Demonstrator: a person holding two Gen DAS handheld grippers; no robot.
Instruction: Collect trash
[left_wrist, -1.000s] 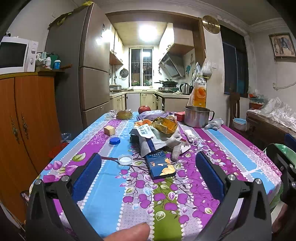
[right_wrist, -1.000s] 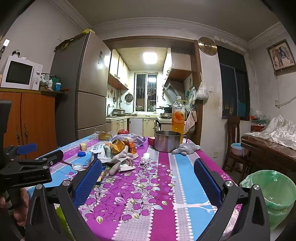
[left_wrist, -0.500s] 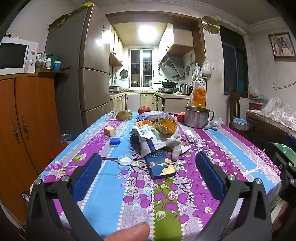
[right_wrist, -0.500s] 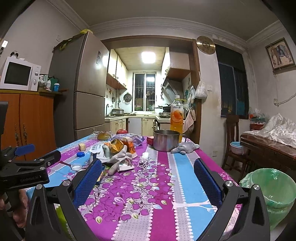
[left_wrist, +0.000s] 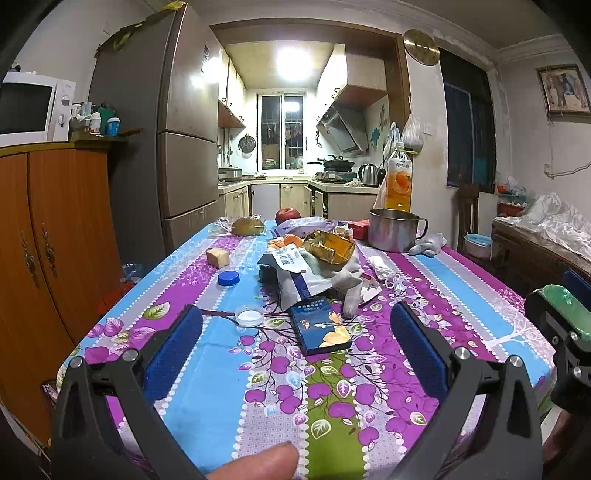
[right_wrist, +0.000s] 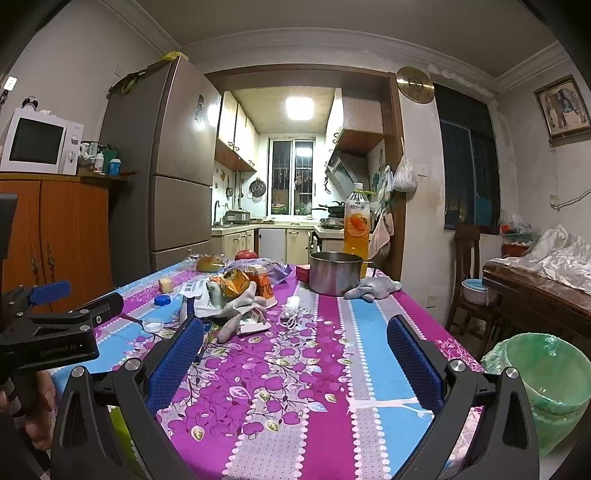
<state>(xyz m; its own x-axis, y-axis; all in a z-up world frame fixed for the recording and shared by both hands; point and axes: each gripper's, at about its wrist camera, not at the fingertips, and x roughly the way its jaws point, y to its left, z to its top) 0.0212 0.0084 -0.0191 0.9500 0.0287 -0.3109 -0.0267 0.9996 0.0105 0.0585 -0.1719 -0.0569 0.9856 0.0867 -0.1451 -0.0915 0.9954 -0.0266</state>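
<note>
Both grippers' jaws apart, empty. We should centre left gripper (left_wrist: 295, 332) on blue box (left_wrist: 320, 328) ahead, descend squarely.

A ceiling light (right_wrist: 299, 108) brightens the kitchen beyond a tall grey fridge (right_wrist: 173, 162), wooden cabinet (right_wrist: 55, 229) left of it.

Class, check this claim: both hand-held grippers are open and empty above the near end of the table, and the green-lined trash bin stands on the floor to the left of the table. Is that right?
Not quite. The green-lined trash bin stands on the floor to the right of the table, as the right wrist view shows. The rest holds: the left hand-held gripper and right hand-held gripper are open and empty above the near end.
</note>
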